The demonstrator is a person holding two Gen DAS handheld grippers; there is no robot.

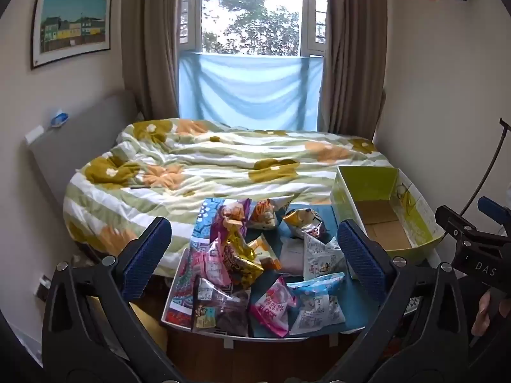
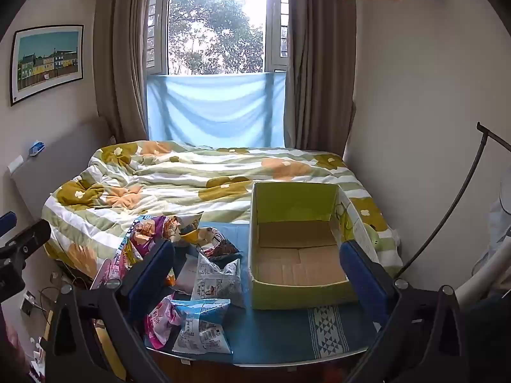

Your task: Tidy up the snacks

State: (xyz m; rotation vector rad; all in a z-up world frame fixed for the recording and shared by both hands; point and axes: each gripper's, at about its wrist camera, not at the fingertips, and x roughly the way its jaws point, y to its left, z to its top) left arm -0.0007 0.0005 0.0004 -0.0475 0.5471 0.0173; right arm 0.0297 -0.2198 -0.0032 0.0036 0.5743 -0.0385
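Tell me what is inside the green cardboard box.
Nothing shows inside the green box: only its bare brown cardboard floor and inner walls. The strip of floor just behind the near wall is hidden, and the right gripper's finger covers one near corner.

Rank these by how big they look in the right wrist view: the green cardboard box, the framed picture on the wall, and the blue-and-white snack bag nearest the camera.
1. Green cardboard box, clearly largest.
2 and 3. Framed picture and blue-and-white snack bag look about alike; the bag is much nearer, so I won't rank them.
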